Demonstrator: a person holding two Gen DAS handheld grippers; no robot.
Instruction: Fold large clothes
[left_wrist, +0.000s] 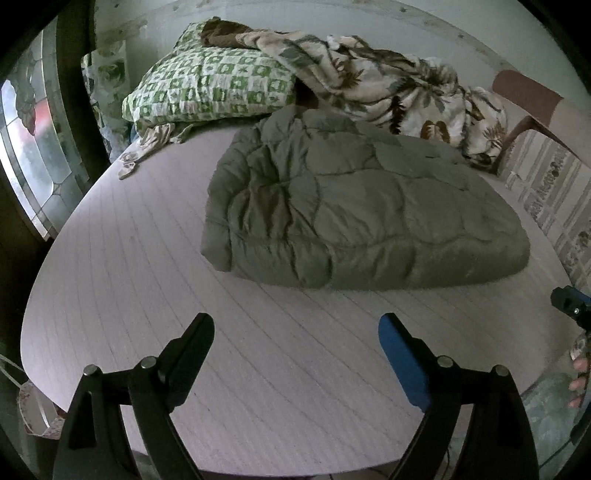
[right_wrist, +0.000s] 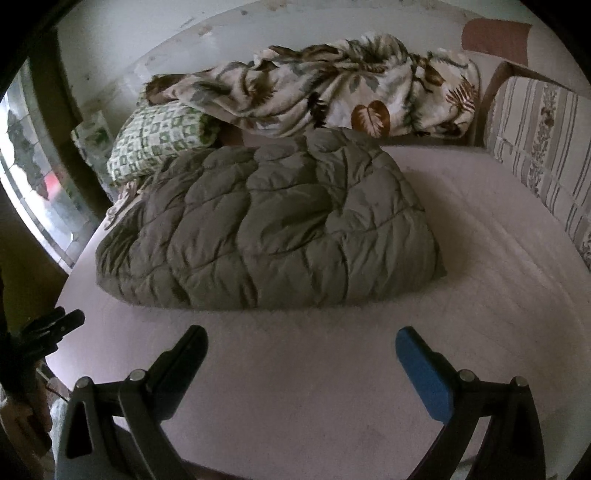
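Observation:
A grey-green quilted garment (left_wrist: 354, 206) lies folded into a thick bundle on the pale pink mattress (left_wrist: 147, 295); the right wrist view shows it too (right_wrist: 266, 229). My left gripper (left_wrist: 297, 325) hangs over bare mattress in front of the bundle, open, with nothing between its fingers. My right gripper (right_wrist: 301, 338) is likewise open and empty, a short way in front of the bundle. The right gripper's tip also appears at the right edge of the left wrist view (left_wrist: 570, 302), with a hand (left_wrist: 580, 376) below it. The left gripper shows dark at the left edge of the right wrist view (right_wrist: 55, 325).
A green checked pillow (left_wrist: 210, 88) and a leaf-print blanket (left_wrist: 388, 85) are heaped at the back against the wall. A striped cushion (right_wrist: 543, 147) lines the right side. A stained-glass window (left_wrist: 33, 147) stands at left. The mattress edge (left_wrist: 258, 469) runs just below the grippers.

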